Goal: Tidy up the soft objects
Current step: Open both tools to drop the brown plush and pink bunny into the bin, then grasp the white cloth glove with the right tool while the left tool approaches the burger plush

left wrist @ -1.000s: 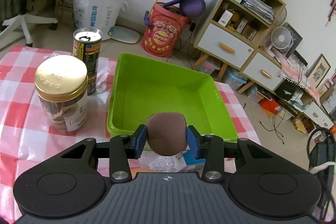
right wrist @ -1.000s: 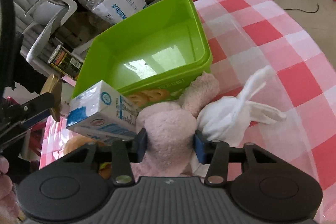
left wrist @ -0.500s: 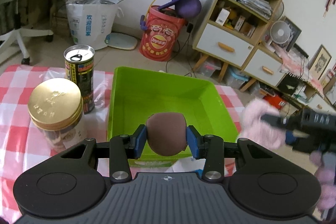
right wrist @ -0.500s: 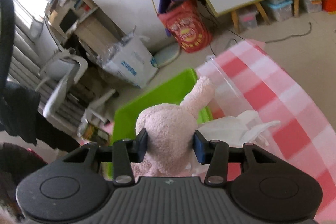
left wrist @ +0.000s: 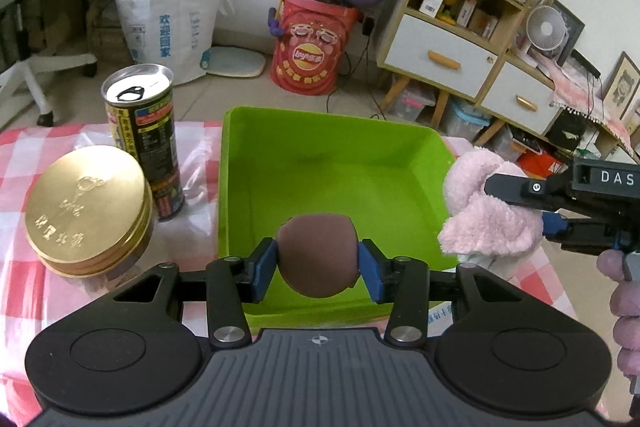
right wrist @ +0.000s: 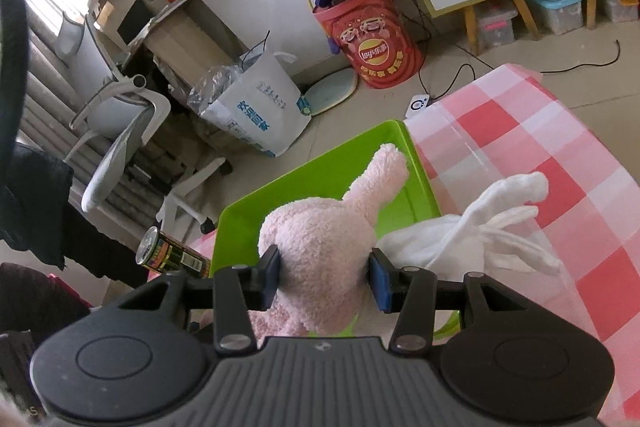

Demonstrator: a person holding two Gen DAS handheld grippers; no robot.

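In the left wrist view, a brown ball (left wrist: 317,254) is carried between the blue pads of the left gripper (left wrist: 317,263), just above the near edge of the green bin (left wrist: 240,163). The jaws are opening while the ball is between them, so the step in hand is judged to be the release into the bin; the ball only needs to be let fall clear of the near wall. At the bin's right edge a pink plush toy (left wrist: 486,205) is gripped by the right gripper (left wrist: 532,203), marked "DAS". "Lay's" is read on the red bucket (left wrist: 310,47); the Chinese print on the white bag (left wrist: 168,23) and the can (left wrist: 144,143) is not deciphered.

In the right wrist view, the plush toy (right wrist: 320,251) is clamped in the right gripper (right wrist: 323,277) over the bin (right wrist: 416,163). A white cloth (right wrist: 472,227) is left on the checked tabletop (right wrist: 560,155) beside the bin, probably next to be collected.
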